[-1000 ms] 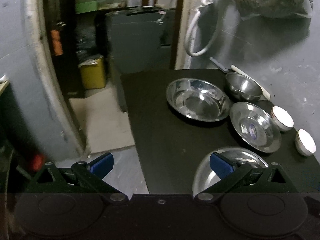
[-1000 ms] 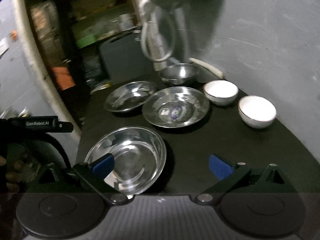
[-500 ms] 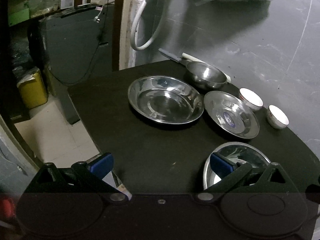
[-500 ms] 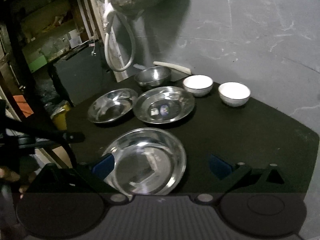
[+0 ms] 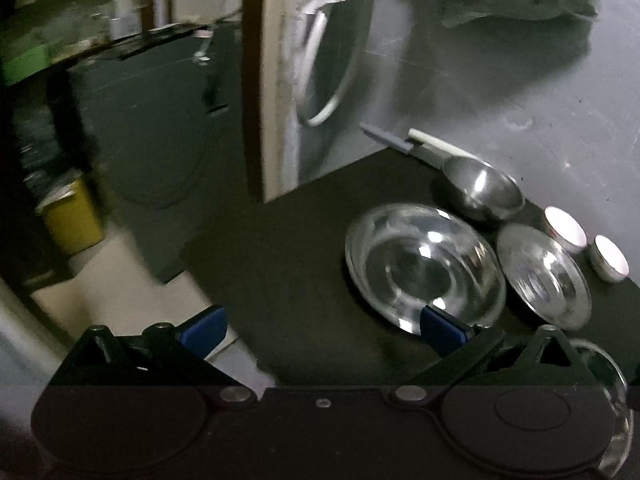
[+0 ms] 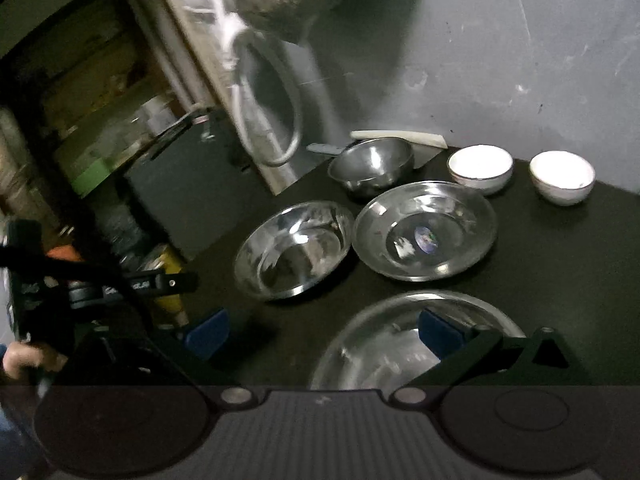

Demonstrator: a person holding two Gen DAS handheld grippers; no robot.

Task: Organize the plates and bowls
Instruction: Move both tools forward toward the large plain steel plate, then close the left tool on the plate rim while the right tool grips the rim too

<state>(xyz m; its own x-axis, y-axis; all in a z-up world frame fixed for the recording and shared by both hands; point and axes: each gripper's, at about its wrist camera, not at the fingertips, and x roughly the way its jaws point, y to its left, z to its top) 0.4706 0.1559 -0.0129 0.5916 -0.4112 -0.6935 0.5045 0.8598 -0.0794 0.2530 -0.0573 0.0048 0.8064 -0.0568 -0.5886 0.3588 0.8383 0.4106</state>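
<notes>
While both grippers hover spread and empty, I note the dishes sit unstacked on the black table (image 6: 560, 264): three steel plates, a steel bowl (image 6: 374, 164), two white bowls. Right gripper (image 6: 324, 330) straddles the nearest plate (image 6: 384, 344), likely lining up a pick. Since half a second ago, left gripper (image 5: 320, 326) swung leftward.

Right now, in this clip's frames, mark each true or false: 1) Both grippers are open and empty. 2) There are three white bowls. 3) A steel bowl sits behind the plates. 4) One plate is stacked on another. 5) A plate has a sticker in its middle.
1) True: left gripper and right gripper hold nothing.
2) False: two white bowls.
3) True: steel bowl.
4) False: the three plates lie separately.
5) True: sticker.
</notes>
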